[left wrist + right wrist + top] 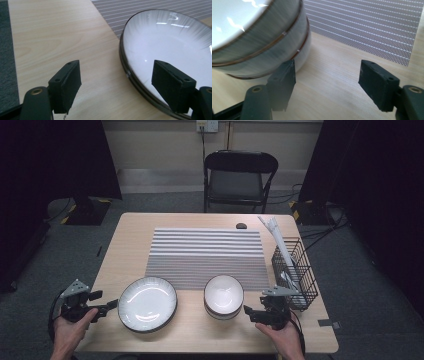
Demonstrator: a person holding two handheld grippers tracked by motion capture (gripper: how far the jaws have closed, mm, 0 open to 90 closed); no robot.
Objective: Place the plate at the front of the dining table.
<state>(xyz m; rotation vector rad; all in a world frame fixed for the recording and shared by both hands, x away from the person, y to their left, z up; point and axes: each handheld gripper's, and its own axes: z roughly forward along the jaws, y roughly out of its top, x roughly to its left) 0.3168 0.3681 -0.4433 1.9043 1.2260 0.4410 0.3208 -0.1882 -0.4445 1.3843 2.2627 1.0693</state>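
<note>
Plate [147, 303] grab probably goes best coming in low and level from the left, 1 jaw over the rim and 1 under, then squeezing gently so the stack doesn't skid on the table [125, 240]. Left gripper [106, 309] wide open, holding nothing, just beside the plate's left edge near the table's front, right-hand pad [172, 87] already over the rim. Right gripper [248, 312] also open and empty, just right of the stacked bowls [223, 296], not touching.
</note>
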